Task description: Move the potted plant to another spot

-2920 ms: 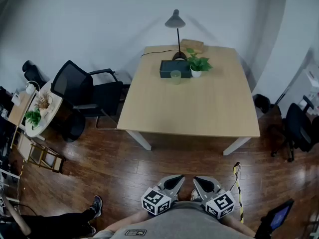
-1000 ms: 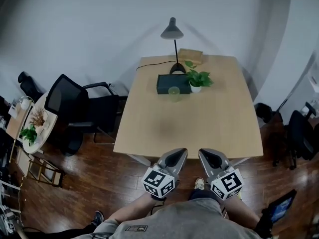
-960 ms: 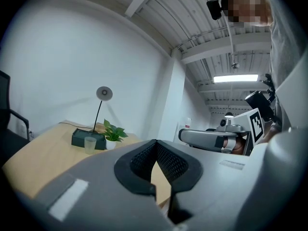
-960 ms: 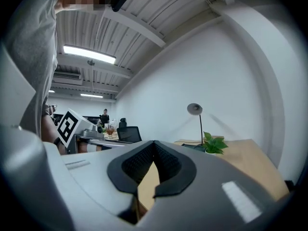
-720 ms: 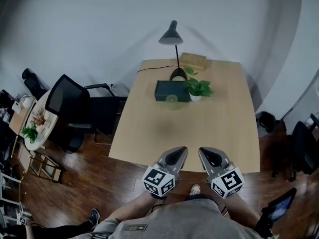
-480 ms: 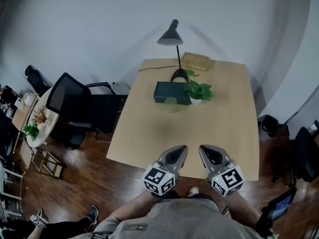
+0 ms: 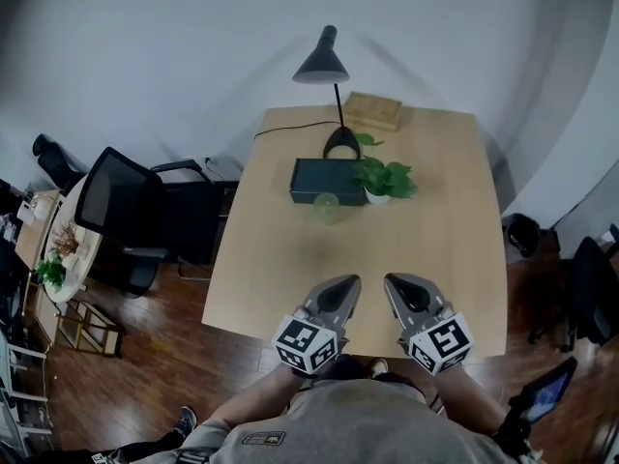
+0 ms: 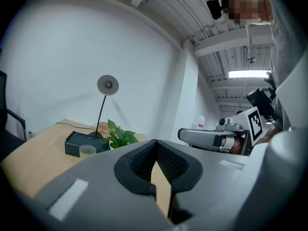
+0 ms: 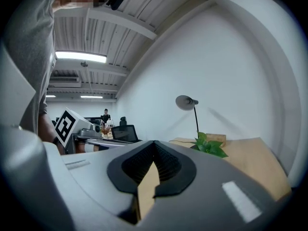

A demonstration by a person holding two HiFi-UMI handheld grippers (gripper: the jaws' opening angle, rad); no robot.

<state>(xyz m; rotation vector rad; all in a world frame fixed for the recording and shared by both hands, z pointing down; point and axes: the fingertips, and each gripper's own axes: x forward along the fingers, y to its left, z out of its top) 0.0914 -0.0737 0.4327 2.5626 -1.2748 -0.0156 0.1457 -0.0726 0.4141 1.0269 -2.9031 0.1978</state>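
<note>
Broadly, a pale wooden worktop point(image 7: 435, 259) is seen from above, with a black office chair point(image 7: 126, 201) parked off its left side. All objects are gathered on the far half, so the near half is left bare and a fresh spot for the plant is readily available. A desk lamp point(image 7: 322, 58) is stood toward the far edge, its cord led off to the left, and a dark box point(image 7: 324, 178) is laid just in front of its base. The left claw point(image 7: 339, 288) and the right claw point(image 7: 403, 288) are held side by side above the near edge, roughly level and aimed at the far group. Both are fully closed with nothing between the jaws, as is to be expected while the target is well out of reach. The potted plant point(image 7: 385, 180) is set at the right end of the box, just beside the lamp base, its leaves spread over a small white pot. A translucent cup point(image 7: 327, 205) is placed in front of the box, near the plant, and should be avoided on the approach.
</note>
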